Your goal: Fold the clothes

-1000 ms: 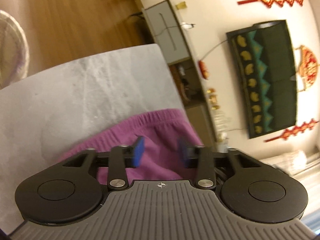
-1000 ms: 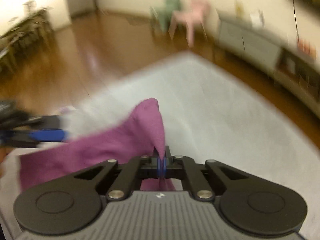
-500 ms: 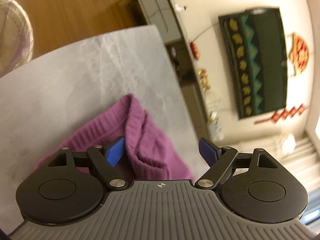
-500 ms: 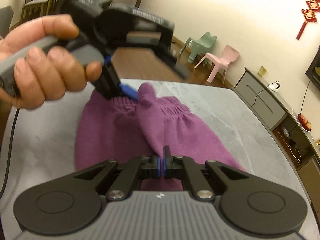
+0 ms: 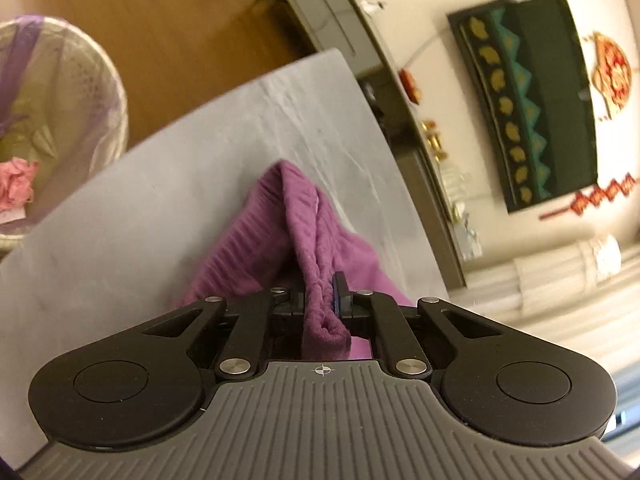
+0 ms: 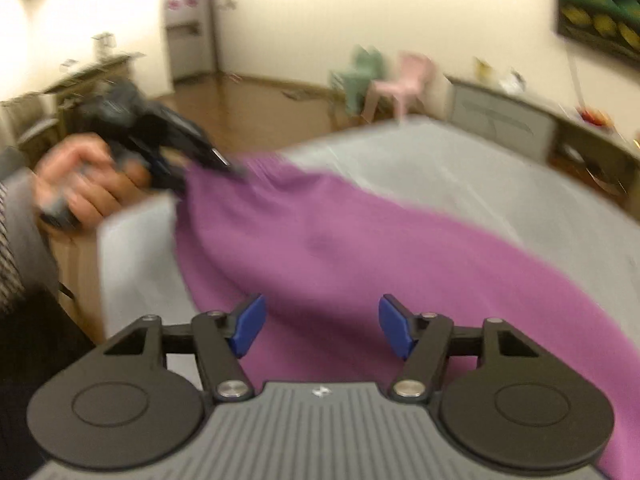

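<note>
The left gripper [image 5: 322, 306] is clamped on a bunched, ribbed edge of the purple garment [image 6: 360, 248], which rises in a ridge from the fingers while the rest trails down across the grey table [image 5: 160, 208]. The right gripper [image 6: 320, 332] hangs just above the cloth with its blue pads [image 6: 248, 326] spread wide and nothing between them. To do this part well, the left should keep a firm pinch and draw the edge out taut and level, so the fabric spreads flat rather than ropes up; the right needs a clean corner or hem to bite, not a loose middle. The right wrist view is smeared by motion, so the exact lie of the far edge is hard to judge. Half a second ago the roles were reversed: the left stood open around the cloth and the right was pinching a fold.
</note>
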A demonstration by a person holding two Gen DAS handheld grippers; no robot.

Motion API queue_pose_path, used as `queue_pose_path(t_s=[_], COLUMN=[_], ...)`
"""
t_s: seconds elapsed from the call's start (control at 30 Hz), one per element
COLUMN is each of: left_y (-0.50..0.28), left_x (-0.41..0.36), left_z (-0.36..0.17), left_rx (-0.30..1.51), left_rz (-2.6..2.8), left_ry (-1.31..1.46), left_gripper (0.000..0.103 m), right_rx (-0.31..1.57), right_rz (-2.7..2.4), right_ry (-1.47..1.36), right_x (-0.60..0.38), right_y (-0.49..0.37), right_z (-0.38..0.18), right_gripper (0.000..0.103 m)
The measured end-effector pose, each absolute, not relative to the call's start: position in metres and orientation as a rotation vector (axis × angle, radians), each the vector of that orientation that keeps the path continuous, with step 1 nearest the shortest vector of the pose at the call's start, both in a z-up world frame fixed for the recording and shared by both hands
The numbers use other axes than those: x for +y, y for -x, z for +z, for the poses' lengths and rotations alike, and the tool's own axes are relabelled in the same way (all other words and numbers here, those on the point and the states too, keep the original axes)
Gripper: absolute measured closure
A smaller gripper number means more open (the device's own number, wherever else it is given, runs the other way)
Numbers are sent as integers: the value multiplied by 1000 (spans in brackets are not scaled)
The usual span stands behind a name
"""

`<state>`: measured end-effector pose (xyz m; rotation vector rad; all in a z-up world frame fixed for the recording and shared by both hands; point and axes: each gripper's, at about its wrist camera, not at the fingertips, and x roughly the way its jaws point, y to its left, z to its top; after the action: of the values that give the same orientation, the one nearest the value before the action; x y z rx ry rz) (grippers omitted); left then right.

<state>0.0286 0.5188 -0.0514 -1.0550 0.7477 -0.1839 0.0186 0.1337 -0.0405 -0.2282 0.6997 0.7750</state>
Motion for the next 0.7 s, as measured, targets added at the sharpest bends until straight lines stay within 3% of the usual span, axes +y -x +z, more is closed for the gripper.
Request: queue_pose_path(t_s=[0.13,0.37,0.47,0.7], left_y=[-24,-19,-20,-15], left_x=[512,513,507,514], left_z=[-45,-36,-37,-35], left_rx=[734,646,676,624], left_rz=[-173,-230,-226,-241], left_ry=[1079,1206,1185,1257], left_gripper=[103,102,101,101], right_rx=[707,589,617,615], right_rz=[763,653,640,604], right_ry=[270,646,659,703], right_x=[124,167,166,165], right_y=[-8,9,11,10], right_z=[-56,-77,-78,-82], right_gripper=[41,50,69,70])
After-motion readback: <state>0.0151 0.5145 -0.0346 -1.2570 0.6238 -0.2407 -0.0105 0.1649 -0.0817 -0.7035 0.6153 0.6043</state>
